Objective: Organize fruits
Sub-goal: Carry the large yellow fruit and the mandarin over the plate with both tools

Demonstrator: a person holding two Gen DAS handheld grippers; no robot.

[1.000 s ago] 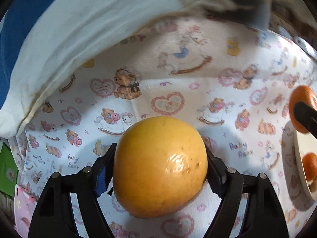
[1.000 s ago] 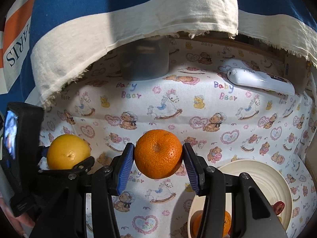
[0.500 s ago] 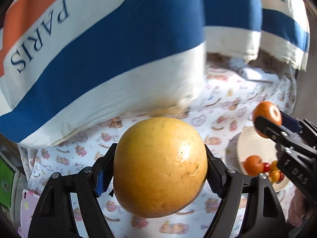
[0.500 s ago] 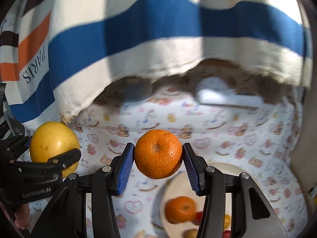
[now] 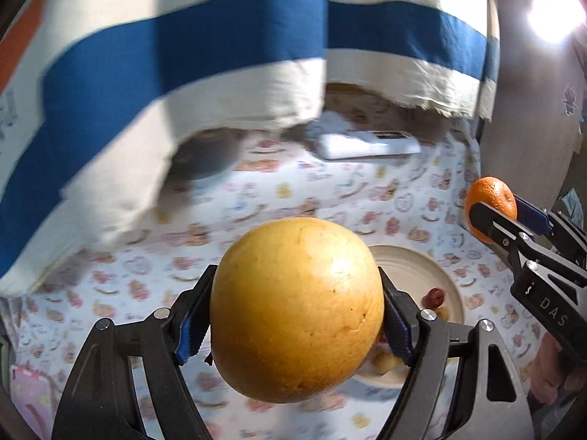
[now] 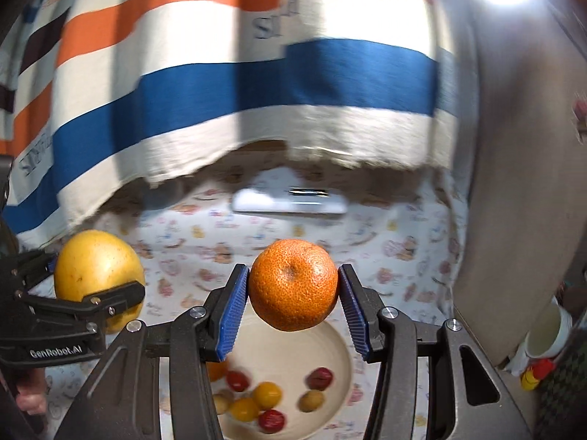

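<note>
My left gripper (image 5: 297, 324) is shut on a large yellow grapefruit (image 5: 297, 308), held in the air above the patterned cloth. The same grapefruit (image 6: 97, 275) shows at the left of the right wrist view. My right gripper (image 6: 293, 302) is shut on an orange mandarin (image 6: 293, 284), its blue pads (image 6: 231, 308) pressing both sides; that mandarin (image 5: 489, 198) also appears at the right edge of the left wrist view. Below both fruits lies a cream plate (image 6: 330, 348) holding several small red and yellow fruits (image 6: 268, 394). The plate (image 5: 407, 260) is partly hidden behind the grapefruit.
A striped blue, white and orange towel (image 6: 256, 91) hangs over the back of the baby-bear printed cloth (image 6: 403, 249). A white remote-like device (image 6: 290, 203) lies under its edge. A beige wall panel (image 6: 521, 183) and a cup (image 6: 550, 330) stand at the right.
Both grippers rose and drew back with their fruits still gripped. More of the towel shows now, and the plate with small fruits has come under both grippers.
</note>
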